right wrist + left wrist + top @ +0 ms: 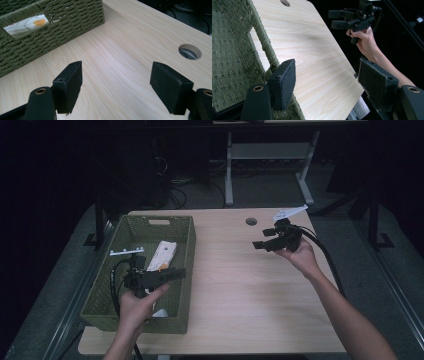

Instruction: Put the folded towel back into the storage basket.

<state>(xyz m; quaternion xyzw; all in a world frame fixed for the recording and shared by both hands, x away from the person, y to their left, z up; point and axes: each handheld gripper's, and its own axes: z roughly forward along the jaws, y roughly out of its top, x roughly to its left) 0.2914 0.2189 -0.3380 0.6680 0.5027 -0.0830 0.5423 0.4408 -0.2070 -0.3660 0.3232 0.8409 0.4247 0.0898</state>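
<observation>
A green woven basket (100,290) stands on the left part of the light wooden table (240,290). Inside it lies a white packet with orange print (162,255), which the right gripper view catches through the basket's handle slot (27,23). My left gripper (179,273) hovers over the basket's right wall, jaws open and empty (328,72), aimed across the table. My right gripper (261,239) is held above the table's right side, pointing left toward the basket (62,25). Its jaws (116,75) stand open with nothing between them. The left gripper view shows it farther off (332,19).
A round cable hole (251,221) sits near the table's far edge, close to my right gripper. A small white piece (160,312) lies at the basket's near corner. Bare wood stretches between basket and right hand. Beyond the table are a desk frame and cables on a dark floor.
</observation>
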